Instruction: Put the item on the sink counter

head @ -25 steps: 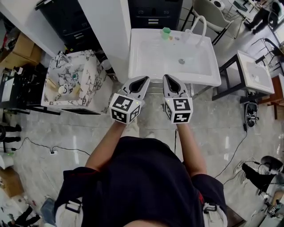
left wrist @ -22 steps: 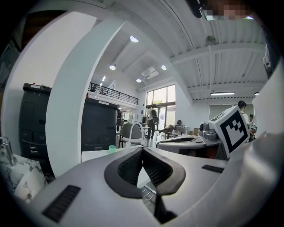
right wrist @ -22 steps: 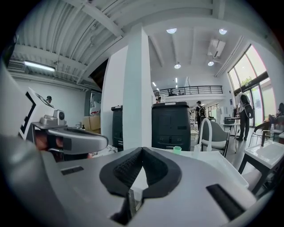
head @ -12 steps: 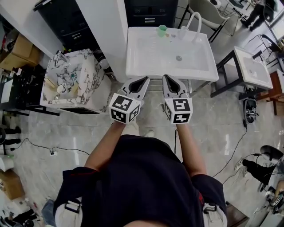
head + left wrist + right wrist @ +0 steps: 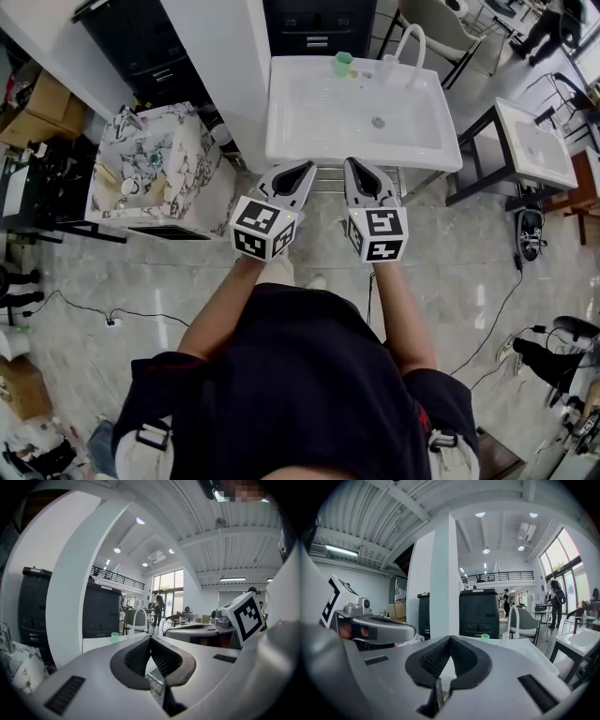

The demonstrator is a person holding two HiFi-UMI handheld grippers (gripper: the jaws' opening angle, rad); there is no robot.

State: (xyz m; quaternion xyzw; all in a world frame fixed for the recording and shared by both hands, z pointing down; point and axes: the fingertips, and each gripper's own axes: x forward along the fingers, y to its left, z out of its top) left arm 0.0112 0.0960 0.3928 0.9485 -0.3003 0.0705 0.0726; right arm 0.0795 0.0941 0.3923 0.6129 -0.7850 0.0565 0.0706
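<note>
Perhaps a bathroom-fixture showroom: freestanding sinks [image 5: 309,122], dark cabinets [image 5: 319,28], mezzanine [image 5: 497,576].

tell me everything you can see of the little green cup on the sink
The green cup is small and pale green, plastic by its look, slightly wider at the rim. It stands upright on the back ledge of the white sink, left of the white faucet. Only the ledge touches it. Whether it holds anything cannot be seen.

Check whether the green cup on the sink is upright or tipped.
Upright: the green cup stands on its base, mouth up, on the back rim of the sink.
</note>
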